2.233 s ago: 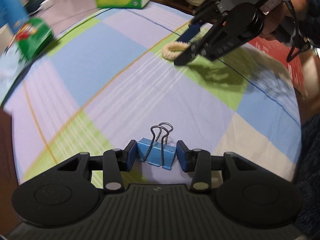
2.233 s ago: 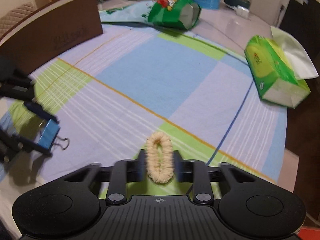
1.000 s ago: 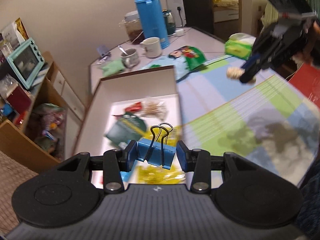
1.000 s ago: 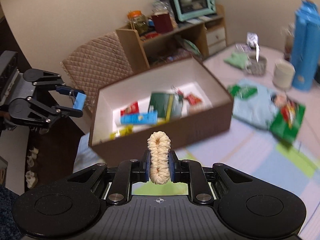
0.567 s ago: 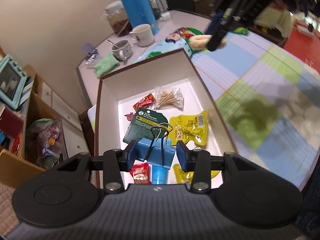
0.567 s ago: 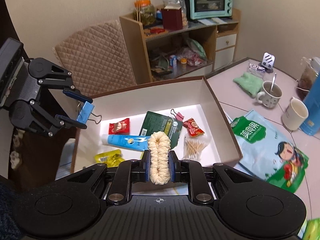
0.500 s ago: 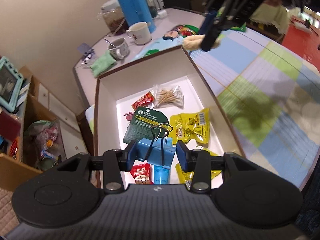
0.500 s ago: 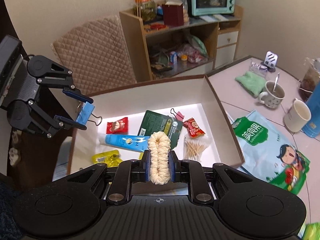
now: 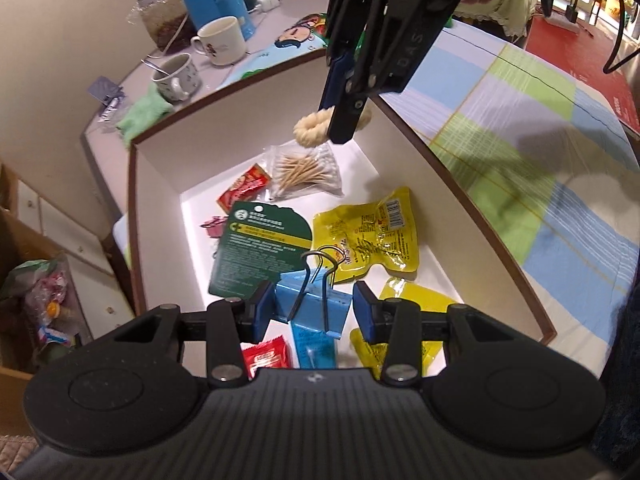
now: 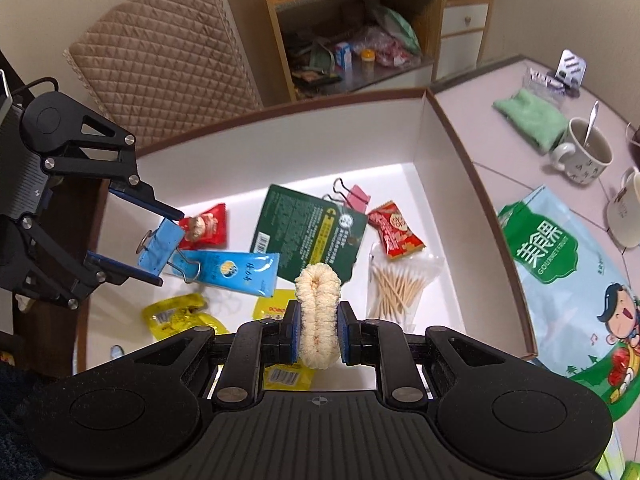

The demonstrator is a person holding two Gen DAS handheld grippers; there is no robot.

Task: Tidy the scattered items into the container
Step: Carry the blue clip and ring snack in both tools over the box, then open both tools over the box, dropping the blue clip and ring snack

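Holding a blue binder clip (image 9: 316,304) in the left hand-held gripper (image 9: 314,312), closed to the clip's width, clip body crosswise and tilted, wire handles pointing forward. Pinching a cream scrunchie (image 10: 318,308) flat in the right hand-held gripper (image 10: 318,336), loop upright, long axis running along the fingers.

Hovering with both inside the rim of the brown box (image 9: 424,168), well above its white floor. Straight down, then, for either release: onto a blue tube (image 10: 236,268) and yellow packets (image 9: 372,232) under the clip, just beside a toothpick bag (image 10: 400,280) under the scrunchie. Probably no sideways travel needed.

Resting on a bench under a checked cloth (image 9: 560,184), beside 2 mugs (image 9: 220,40), a snack bag (image 10: 560,264), a quilted chair (image 10: 160,40) and shelving (image 10: 340,20).
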